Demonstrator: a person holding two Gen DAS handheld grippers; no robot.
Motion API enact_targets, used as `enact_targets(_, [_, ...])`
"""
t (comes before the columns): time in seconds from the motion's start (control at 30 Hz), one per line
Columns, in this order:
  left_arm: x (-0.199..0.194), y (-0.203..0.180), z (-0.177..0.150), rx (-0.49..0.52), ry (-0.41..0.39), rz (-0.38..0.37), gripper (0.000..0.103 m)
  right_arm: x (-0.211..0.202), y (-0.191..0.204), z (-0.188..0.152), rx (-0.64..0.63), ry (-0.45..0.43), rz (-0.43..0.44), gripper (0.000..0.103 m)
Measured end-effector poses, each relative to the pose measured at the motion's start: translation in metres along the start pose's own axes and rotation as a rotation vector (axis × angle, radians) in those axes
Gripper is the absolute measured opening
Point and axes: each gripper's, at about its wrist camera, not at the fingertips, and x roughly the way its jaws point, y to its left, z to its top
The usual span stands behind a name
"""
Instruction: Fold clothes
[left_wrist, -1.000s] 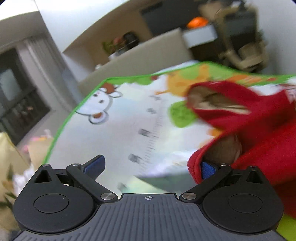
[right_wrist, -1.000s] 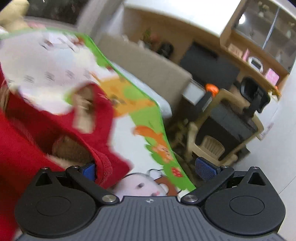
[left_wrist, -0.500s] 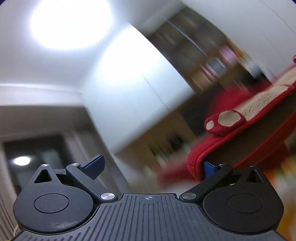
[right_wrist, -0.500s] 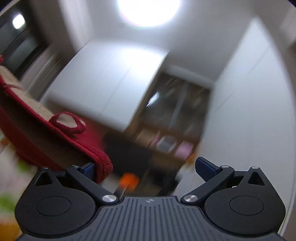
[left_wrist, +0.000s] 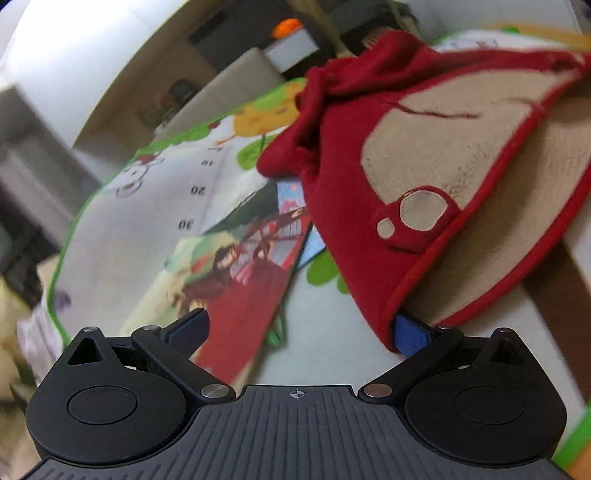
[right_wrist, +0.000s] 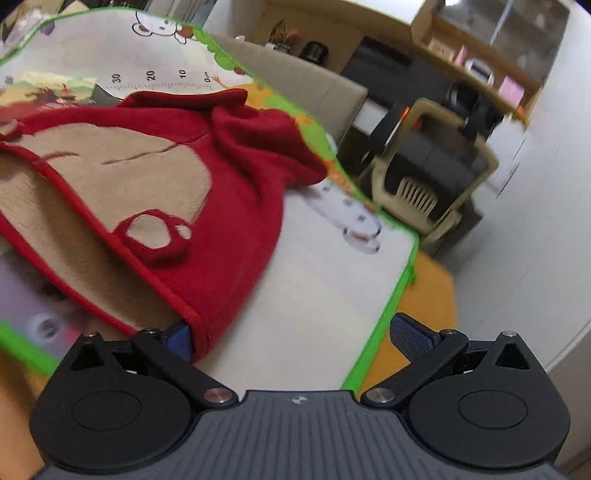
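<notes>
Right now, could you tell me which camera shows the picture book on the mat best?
The left wrist view: the picture book lies open to view on the play mat, its far corner tucked under the red fleece garment. The right wrist view catches only a strip of its cover beyond the garment, at the far left.

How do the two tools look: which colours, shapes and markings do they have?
Both look alike. The left tool and right tool have a dark grey ribbed body with a small crosshair mark, two black round discs at the sides, black link arms with silver pivot screws, and blue pads on the fingers. No cables, hands or sleeves show.
</notes>
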Motion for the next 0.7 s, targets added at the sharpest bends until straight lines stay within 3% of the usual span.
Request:
enact_targets(0.07, [-0.01,0.008,-0.002,-0.039,0.009,-0.072,0.103,-0.009,0.007,-0.016,-0.003,0.045,0.037,0.103])
enact_targets(0.17, [-0.023,0.008,-0.009,-0.076,0.035,-0.209,0.103,-0.028,0.01,-0.023,-0.085,0.044,0.039,0.103])
enact_targets(0.27, [-0.028,0.026,-0.012,-0.281,0.027,-0.358,0.103,-0.049,-0.006,-0.02,0.021,-0.018,0.112,0.103])
enact_targets(0.43, [-0.024,0.053,0.014,-0.667,-0.119,-0.487,0.103,-0.042,-0.03,0.021,0.273,-0.14,0.281,0.103])
enact_targets(0.53, [-0.009,0.043,0.05,-0.708,-0.21,-0.496,0.103,-0.007,-0.031,0.057,0.403,-0.161,0.401,0.103])
enact_targets(0.63, [0.02,0.023,0.089,-0.64,-0.164,-0.435,0.103,0.04,-0.026,0.095,0.464,-0.123,0.477,0.103])
enact_targets(0.7, [0.042,0.015,0.112,-0.581,-0.127,-0.389,0.103,0.069,-0.018,0.115,0.422,-0.1,0.456,0.103])
